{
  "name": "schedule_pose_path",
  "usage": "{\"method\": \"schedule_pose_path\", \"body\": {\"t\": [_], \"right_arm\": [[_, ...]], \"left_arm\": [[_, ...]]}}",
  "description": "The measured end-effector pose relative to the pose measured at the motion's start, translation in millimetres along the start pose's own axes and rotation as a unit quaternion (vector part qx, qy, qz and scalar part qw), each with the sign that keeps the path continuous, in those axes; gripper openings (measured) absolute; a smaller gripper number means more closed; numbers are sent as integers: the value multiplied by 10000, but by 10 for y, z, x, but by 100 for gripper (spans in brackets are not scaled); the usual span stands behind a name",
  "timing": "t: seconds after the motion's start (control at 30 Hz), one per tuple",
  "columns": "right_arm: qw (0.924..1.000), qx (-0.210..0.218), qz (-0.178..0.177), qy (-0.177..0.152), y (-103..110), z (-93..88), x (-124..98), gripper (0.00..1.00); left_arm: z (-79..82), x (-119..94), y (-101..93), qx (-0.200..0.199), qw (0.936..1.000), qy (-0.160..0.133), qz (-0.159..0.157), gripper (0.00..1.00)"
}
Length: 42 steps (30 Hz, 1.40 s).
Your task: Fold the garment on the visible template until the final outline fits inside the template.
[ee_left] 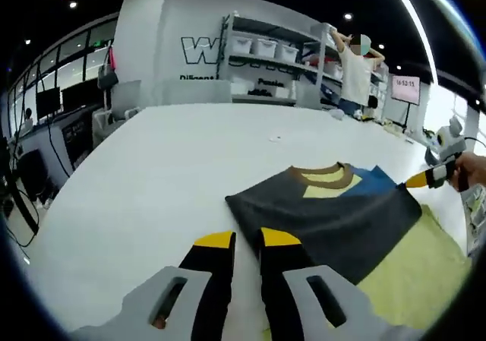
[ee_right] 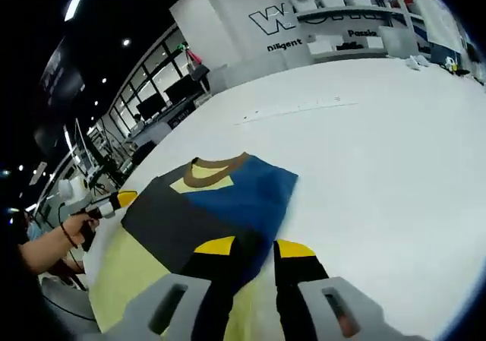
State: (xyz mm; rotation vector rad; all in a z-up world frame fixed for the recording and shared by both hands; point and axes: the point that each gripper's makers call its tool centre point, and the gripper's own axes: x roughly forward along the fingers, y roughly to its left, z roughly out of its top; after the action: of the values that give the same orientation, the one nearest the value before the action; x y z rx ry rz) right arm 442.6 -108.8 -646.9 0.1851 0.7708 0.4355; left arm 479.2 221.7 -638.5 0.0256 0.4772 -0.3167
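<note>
While both jaws stand spread, the garment point(ee_left: 326, 219) lies just ahead.

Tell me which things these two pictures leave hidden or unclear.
- Garment lower part: left gripper view, cut off by the picture edge and the left gripper.
- Yellow template: right gripper view, mostly under the garment.
- Right gripper: whether its jaws pinch cloth, unclear.
- Shelf lettering: too small.

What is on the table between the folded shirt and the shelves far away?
Almost nothing: in the left gripper view, bare white table stretches from the dark grey and blue folded shirt with a brown collar to the grey metal shelves, apart from one tiny white scrap.
</note>
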Motion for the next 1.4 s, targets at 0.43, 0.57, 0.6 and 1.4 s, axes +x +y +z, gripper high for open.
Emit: {"method": "schedule_pose_path", "body": {"t": [0.43,0.57,0.6,1.4], "right_arm": [[9992,-388,-101,49,108,-163,-271,24],[9979,-614,-152,115,148,-259,-293,25],[9977,-646,-136,133,164,-274,-303,25],[9798,-1648,711,888,646,-873,-640,26]], "left_arm": [[75,-376,-201,463,9967,-358,-561,19],[84,-477,-292,474,9950,-350,-813,22],[65,-521,-330,533,9943,-291,-880,25],[-558,-1247,-946,1551,9631,691,-2089,36]]}}
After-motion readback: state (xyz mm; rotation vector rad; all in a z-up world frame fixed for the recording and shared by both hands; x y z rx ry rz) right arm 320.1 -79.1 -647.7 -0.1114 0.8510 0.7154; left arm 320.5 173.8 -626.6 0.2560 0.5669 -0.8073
